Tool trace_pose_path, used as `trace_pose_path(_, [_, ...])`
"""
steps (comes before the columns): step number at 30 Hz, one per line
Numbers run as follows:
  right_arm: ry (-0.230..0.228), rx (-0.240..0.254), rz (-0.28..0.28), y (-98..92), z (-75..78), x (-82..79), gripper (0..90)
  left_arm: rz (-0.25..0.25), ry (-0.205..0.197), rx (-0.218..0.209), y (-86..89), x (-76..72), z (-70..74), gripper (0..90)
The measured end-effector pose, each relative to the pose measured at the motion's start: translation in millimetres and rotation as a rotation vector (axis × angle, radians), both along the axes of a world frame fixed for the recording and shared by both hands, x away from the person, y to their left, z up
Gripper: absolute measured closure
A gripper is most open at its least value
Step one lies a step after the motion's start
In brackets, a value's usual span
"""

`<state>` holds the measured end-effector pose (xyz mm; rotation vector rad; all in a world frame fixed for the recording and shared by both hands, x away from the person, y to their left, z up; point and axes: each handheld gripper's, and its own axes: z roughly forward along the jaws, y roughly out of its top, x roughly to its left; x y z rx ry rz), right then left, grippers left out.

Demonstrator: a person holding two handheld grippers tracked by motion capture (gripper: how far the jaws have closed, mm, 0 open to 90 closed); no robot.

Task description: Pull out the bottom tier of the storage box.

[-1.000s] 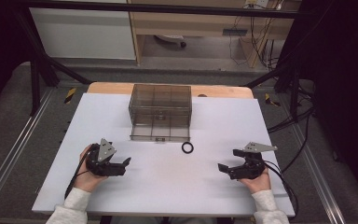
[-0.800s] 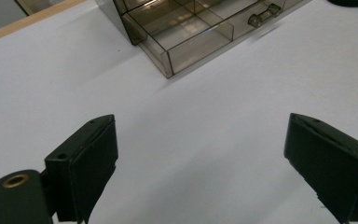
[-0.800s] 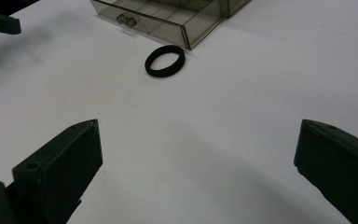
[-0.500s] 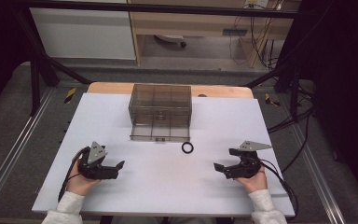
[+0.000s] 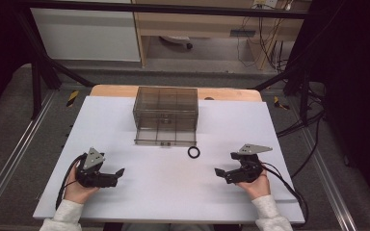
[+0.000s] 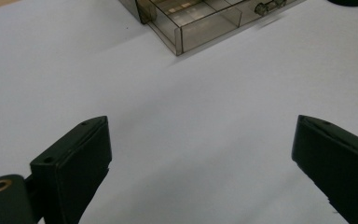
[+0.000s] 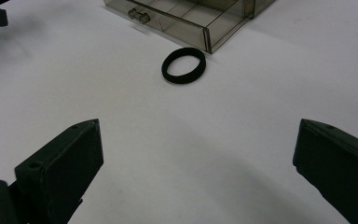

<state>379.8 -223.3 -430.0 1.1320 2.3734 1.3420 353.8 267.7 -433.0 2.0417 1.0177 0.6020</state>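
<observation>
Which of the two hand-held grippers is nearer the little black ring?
The right gripper: the black ring lies on its side of the table, far from the left gripper.

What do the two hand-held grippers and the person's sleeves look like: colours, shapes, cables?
Both the left gripper and the right gripper are black, each with a grey three-cornered plate on top. A black cable trails from each, back past the wrist. Seen close up, the jaws are flat, blocky black pads with a small hole near the top; the left gripper has a brass-coloured ring at its base. The person wears light grey sleeves.
</observation>
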Motion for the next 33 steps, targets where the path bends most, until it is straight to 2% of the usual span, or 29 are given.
trace_pose_path(19, [-0.006,-0.026,0.019,23.7,5.2,10.1,2.0,-0.005,0.019,-0.036,3.6,0.6,-1.4,4.9])
trace_pose_path(33, [-0.018,-0.042,0.051,42.6,10.7,23.5,1.8,-0.003,0.031,-0.034,3.2,1.4,-2.6,5.3])
